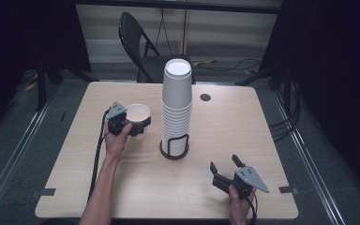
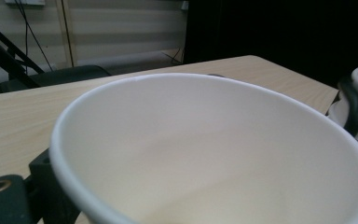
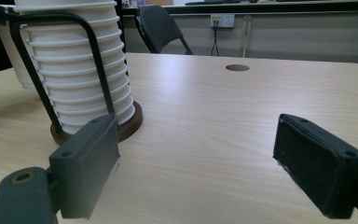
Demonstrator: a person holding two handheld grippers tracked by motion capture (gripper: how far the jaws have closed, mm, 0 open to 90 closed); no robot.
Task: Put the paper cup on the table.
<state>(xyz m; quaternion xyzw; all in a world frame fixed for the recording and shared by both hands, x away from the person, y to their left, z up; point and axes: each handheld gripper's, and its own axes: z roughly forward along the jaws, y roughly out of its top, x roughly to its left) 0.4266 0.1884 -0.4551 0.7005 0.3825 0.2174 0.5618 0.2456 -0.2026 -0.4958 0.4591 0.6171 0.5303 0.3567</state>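
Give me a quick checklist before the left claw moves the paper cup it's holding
1. Left claw gripping the single cup: ok, jaws sit on both sides of its wall.
2. Cup upright, mouth up: ok.
3. Cup empty: ok, the inside looks bare in the left gripper view.
4. Stack of cups standing straight in its holder: ok.
5. Right claw out of the way: ok, open and apart from the stack, near the table front edge.
6. Cup wall crushed by the grip: cannot tell.
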